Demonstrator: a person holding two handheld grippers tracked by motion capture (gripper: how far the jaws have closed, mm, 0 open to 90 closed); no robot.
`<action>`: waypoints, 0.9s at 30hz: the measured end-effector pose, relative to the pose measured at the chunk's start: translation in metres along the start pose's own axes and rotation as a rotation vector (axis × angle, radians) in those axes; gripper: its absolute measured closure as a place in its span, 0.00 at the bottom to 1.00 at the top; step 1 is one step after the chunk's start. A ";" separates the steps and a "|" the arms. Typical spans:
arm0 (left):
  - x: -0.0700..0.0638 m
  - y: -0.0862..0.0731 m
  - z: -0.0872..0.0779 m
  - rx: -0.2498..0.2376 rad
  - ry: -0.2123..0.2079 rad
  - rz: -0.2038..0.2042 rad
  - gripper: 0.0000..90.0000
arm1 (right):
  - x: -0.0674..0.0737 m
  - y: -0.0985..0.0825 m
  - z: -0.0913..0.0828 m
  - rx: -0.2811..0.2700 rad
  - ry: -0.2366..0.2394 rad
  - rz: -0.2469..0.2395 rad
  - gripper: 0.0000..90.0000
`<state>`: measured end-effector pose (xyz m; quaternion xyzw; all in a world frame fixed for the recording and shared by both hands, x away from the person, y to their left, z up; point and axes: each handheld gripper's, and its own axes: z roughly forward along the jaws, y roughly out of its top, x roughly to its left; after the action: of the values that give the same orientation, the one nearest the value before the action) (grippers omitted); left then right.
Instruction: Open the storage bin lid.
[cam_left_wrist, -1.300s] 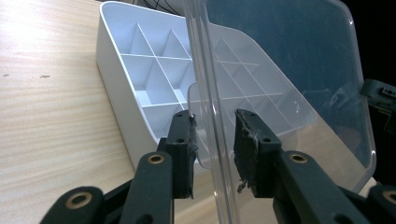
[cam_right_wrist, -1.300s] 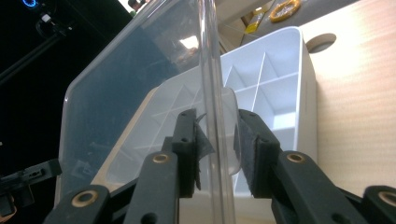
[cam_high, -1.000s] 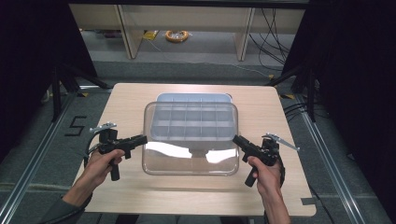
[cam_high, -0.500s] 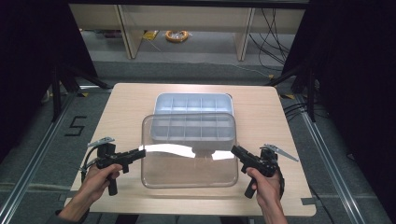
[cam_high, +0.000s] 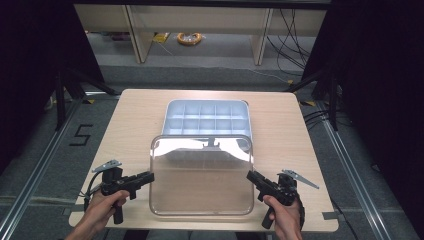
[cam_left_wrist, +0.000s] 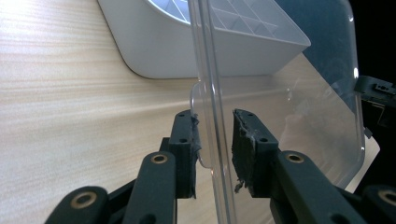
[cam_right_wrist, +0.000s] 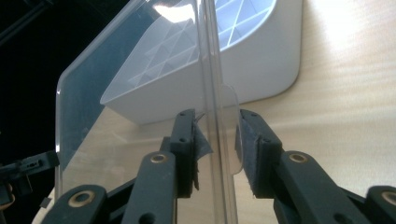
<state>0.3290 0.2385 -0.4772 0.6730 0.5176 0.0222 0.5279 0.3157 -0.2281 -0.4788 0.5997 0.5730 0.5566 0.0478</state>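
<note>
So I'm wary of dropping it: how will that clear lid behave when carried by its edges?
The clear lid is probably light and fairly stiff: it stays flat between the left gripper and right gripper. Its glossy plastic looks slippery.

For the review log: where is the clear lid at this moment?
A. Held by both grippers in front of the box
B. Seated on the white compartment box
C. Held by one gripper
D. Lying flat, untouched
A: the left gripper and right gripper each clamp a side edge of the clear lid, on the near side of the white compartment box.
</note>
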 end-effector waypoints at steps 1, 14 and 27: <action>0.000 -0.001 -0.001 -0.004 -0.007 0.008 0.77 | 0.001 -0.002 -0.002 0.005 -0.012 -0.018 0.76; -0.006 -0.023 -0.007 0.028 -0.004 -0.005 0.76 | 0.005 -0.017 -0.014 0.006 -0.028 -0.011 0.76; -0.008 -0.033 -0.003 0.058 0.041 0.012 0.74 | 0.003 -0.029 -0.014 0.037 -0.074 -0.028 0.74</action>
<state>0.3014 0.2311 -0.4961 0.6905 0.5248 0.0239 0.4973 0.2861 -0.2238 -0.4921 0.6125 0.5894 0.5226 0.0656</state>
